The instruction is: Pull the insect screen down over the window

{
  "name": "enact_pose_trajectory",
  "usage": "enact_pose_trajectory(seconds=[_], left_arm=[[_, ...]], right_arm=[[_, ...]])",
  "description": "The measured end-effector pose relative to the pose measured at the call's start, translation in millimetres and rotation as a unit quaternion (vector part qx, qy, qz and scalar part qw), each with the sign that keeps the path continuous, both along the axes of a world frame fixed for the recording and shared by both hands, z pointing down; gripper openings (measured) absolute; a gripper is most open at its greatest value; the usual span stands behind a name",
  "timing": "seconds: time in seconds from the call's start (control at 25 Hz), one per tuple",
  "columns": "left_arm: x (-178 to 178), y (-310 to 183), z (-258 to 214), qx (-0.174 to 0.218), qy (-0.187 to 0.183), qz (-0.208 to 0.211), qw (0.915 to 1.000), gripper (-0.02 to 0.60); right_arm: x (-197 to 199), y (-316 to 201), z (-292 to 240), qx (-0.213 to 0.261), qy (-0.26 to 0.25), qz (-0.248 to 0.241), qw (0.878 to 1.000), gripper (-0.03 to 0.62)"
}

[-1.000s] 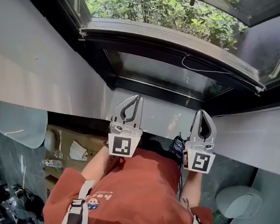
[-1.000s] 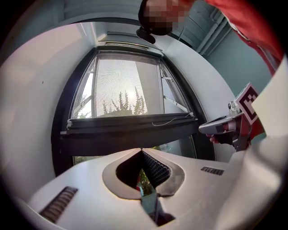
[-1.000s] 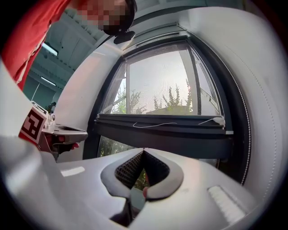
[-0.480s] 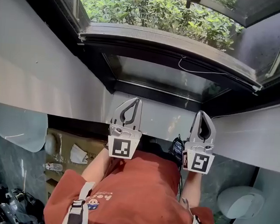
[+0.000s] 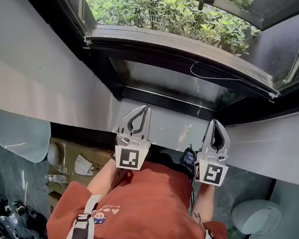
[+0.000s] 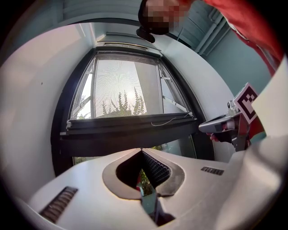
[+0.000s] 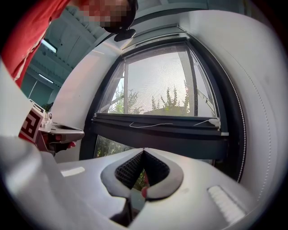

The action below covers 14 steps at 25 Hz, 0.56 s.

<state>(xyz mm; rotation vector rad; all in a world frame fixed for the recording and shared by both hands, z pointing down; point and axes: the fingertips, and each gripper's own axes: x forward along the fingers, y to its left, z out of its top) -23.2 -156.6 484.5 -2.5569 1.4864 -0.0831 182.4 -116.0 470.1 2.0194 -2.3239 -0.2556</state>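
Left gripper [image 6: 141,151]: jaws closed tip to tip with nothing between them; the ribbed pads meet at the front, leaving only the hollow behind them
Right gripper [image 7: 143,151]: likewise closed and empty, tips together
Pose: both grippers are held level and side by side, pointing at the window, with their marker cubes turned up towards the head view
Insect screen [image 6: 119,87]: grey mesh over the upper part of the window opening; trees show hazily through it
Bottom rail [image 6: 130,131]: dark bar along the screen's lower edge; it lies across the window partway down and sits above each gripper's tips in that gripper's own view
Cord [image 7: 150,125]: thin white string lying loose along the top of the rail, with a white piece at its right end
Gap below the rail: a strip of window the mesh does not cover, where green leaves [image 7: 108,146] show sharply
Contact: neither gripper touches the rail, the cord or the mesh; both stay short of the window
Window frame [image 5: 104,71]: dark, set in a white wall [image 5: 41,79]
Person: a red shirt [image 5: 149,202] fills the lower middle of the head view, just behind the grippers
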Motion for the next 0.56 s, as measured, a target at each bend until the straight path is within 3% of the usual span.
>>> enact_pose_trajectory(seconds=[0.56], left_arm=[[1.0,-0.3,-1.0,0.006,-0.002,0.001,1.0000,0.005]], right_arm=[[2.3,0.6,1.2,-0.003,0.005,0.006,1.000,0.009]])
